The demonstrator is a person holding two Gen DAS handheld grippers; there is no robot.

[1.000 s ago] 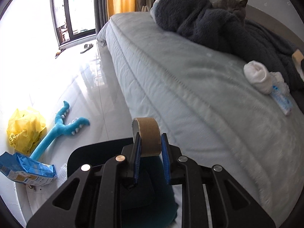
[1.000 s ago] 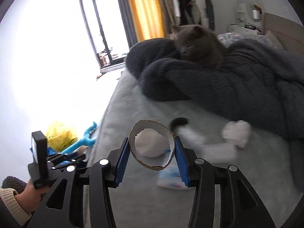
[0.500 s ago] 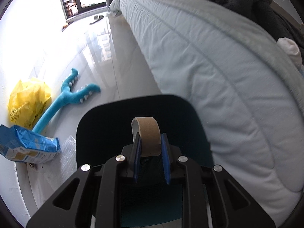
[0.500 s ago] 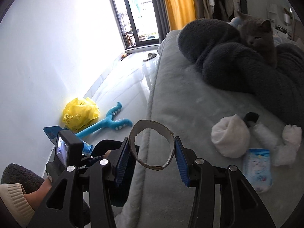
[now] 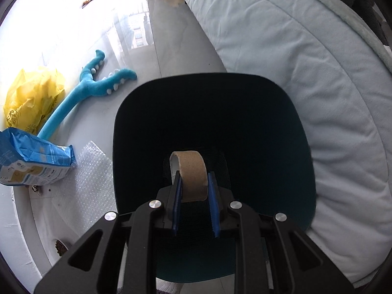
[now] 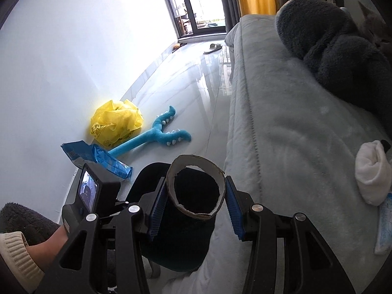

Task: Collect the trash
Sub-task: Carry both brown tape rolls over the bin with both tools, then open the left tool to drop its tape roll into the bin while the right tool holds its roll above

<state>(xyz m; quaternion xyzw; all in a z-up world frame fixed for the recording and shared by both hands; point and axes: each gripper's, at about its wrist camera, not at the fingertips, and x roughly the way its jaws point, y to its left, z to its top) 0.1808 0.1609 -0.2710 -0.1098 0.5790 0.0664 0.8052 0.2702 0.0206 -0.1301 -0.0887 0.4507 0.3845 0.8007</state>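
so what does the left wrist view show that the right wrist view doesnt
Only the left wrist view shows the bubble wrap on the floor and the narrow cardboard ring clamped in the left gripper.

Only the right wrist view shows the dark fleece blanket, the rolled white sock on the bed, the person's hand, and the wide cardboard ring held in the right gripper.

Both show the dark bin, the yellow bag, the blue plush toy, the blue packet and the bed.

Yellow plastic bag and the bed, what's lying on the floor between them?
A blue plush toy, seen in both wrist views, between the yellow plastic bag and bed.
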